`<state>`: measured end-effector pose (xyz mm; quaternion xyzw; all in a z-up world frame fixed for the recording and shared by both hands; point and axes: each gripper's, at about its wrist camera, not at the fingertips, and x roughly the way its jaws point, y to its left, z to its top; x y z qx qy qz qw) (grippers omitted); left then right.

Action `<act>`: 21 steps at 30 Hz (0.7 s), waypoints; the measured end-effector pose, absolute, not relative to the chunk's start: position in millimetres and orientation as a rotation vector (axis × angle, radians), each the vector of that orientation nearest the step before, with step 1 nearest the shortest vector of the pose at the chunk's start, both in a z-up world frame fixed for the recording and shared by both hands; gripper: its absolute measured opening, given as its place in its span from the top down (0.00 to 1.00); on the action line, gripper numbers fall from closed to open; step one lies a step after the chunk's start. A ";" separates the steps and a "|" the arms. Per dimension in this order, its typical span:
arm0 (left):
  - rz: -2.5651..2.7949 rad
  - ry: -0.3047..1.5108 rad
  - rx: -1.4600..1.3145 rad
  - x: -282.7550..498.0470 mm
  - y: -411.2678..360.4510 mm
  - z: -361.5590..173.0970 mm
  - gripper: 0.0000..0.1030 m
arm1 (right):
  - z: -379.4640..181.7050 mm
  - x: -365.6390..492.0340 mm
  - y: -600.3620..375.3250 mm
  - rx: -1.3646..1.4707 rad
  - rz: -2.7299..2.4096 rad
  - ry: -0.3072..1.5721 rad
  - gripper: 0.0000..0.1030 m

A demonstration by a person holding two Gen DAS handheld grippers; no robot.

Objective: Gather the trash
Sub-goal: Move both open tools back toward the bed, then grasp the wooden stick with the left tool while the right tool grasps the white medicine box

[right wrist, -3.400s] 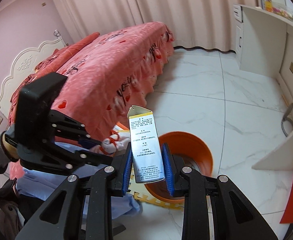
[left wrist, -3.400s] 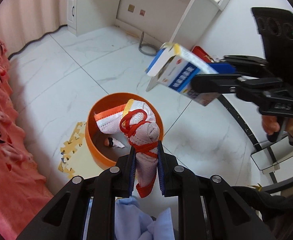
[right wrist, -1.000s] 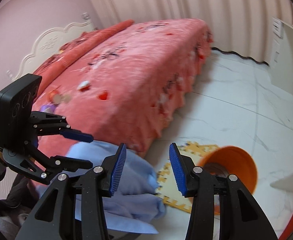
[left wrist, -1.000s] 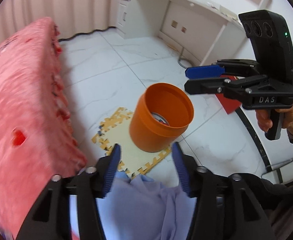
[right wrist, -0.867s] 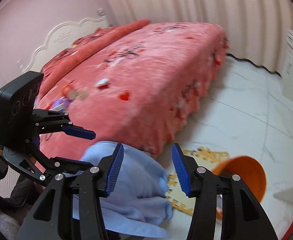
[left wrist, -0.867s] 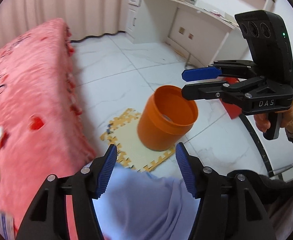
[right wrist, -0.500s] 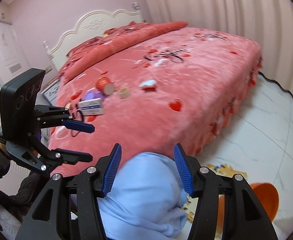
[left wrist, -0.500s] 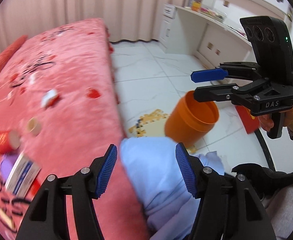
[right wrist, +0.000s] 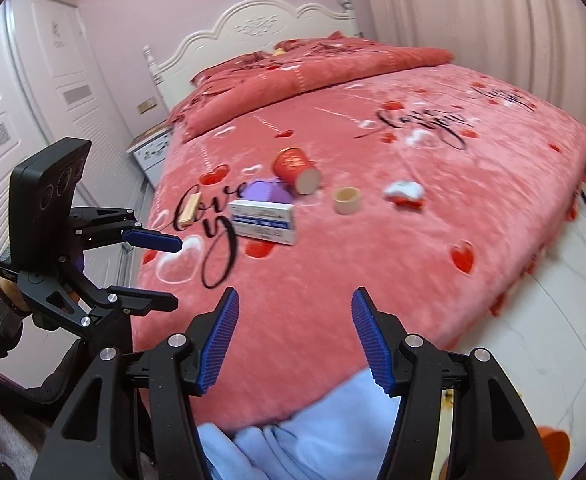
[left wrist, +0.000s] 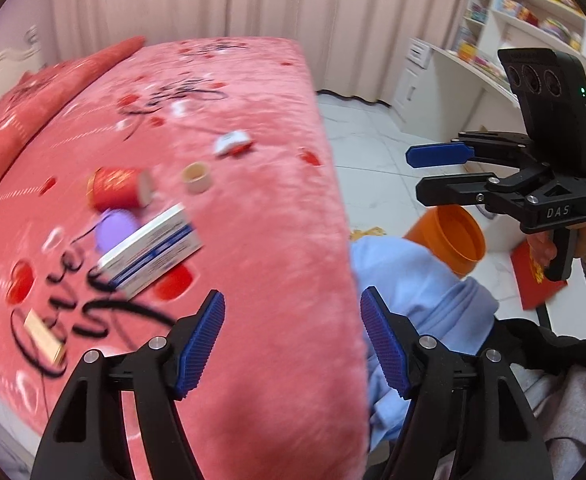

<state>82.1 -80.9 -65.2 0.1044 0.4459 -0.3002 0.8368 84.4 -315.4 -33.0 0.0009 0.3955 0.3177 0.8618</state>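
Reaching toward litter on the bed (right wrist: 433, 272).
Left gripper (left wrist: 293, 340) and right gripper (right wrist: 293, 340): jaws opening, empty. Advise centring on medicine box (right wrist: 263, 222) and red cup (right wrist: 295, 170); bin (left wrist: 455, 240) floor-side.

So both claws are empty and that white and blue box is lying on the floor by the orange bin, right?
Not quite. Both grippers, left and right, are empty, jaws opening, but the box lies on the bed, not the floor, as the right wrist view shows.
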 end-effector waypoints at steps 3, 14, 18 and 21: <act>-0.594 0.950 0.200 84.1 -58.6 -67.5 0.28 | -35.0 93.0 -296.5 -0.012 0.697 0.838 0.42; -0.459 0.977 0.098 105.1 19.1 -80.4 0.25 | -52.1 132.0 -241.0 -0.056 0.767 0.890 0.41; -0.401 0.989 0.055 120.8 46.7 -88.5 0.25 | -61.2 149.5 -227.7 -0.068 0.780 0.916 0.40; -0.324 1.004 0.013 136.2 72.6 -99.6 0.25 | -68.2 162.3 -219.0 -0.080 0.792 0.932 0.40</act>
